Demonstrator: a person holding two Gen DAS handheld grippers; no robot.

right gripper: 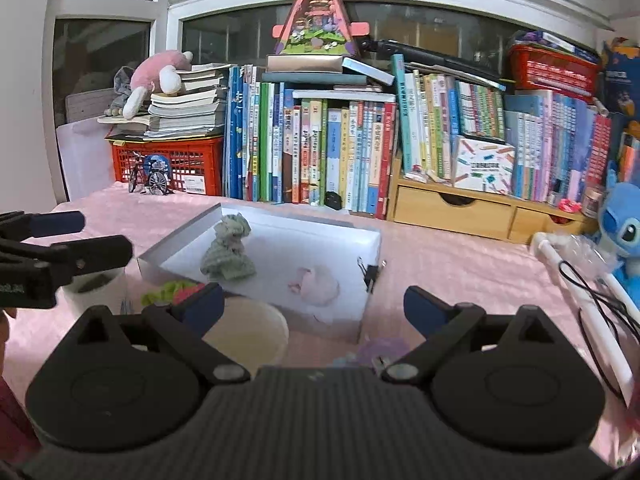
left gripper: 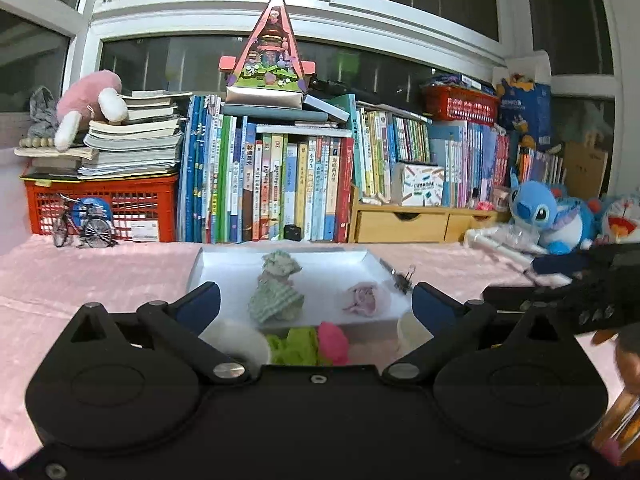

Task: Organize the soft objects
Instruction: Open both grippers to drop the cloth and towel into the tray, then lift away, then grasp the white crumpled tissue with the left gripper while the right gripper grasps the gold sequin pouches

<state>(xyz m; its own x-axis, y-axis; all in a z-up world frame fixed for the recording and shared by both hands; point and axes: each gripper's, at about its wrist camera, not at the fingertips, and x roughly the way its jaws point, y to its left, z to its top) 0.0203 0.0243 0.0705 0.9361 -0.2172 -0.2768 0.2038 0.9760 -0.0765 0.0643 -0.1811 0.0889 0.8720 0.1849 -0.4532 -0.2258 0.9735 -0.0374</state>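
Note:
A shallow white tray (left gripper: 360, 258) lies on the pink cloth. In it a grey-green knitted bundle (left gripper: 276, 296) stands upright, with a pale pink soft piece (left gripper: 364, 298) to its right. A lime-green soft piece (left gripper: 294, 346) and a bright pink one (left gripper: 334, 342) lie in front of the tray, between two white cups (left gripper: 236, 340). My left gripper (left gripper: 316, 300) hangs open over them, holding nothing. My right gripper (right gripper: 314, 306) is open and empty near the tray's (right gripper: 372, 240) front corner, with a cup (right gripper: 248, 336) and a pale purple soft piece (right gripper: 380, 350) just below it.
A binder clip (right gripper: 372, 272) is clamped on the tray's right edge. Books (right gripper: 340, 152), a wooden drawer unit (right gripper: 452, 208), a red crate (right gripper: 172, 164) and a toy bicycle (right gripper: 148, 178) line the back. A blue plush (right gripper: 624, 232) and a white tube with a black cable (right gripper: 580, 284) lie at the right.

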